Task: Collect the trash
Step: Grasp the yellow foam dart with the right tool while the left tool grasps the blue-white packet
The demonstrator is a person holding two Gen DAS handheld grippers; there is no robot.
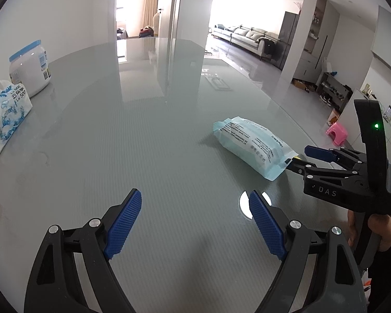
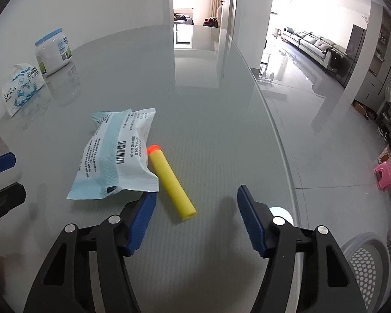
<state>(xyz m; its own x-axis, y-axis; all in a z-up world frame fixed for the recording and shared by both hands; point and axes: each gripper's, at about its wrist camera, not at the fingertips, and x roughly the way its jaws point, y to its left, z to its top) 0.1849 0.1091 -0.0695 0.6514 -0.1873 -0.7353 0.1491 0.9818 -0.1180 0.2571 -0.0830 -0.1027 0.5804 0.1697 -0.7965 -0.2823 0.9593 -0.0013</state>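
A yellow foam dart with an orange tip lies on the glass table, slanting toward me. It rests against a pale blue and white wipes pack. My right gripper hovers low over the dart's near end. Its blue pads stand apart on either side and neither touches the dart. In the left wrist view the same pack lies right of centre, with the right gripper at its near corner. My left gripper is open over bare glass with nothing between its fingers.
A tissue pack and a white jar with a blue lid stand at the far left. The table's curved edge runs down the right side. A white perforated basket sits below that edge. A pink stool stands on the floor.
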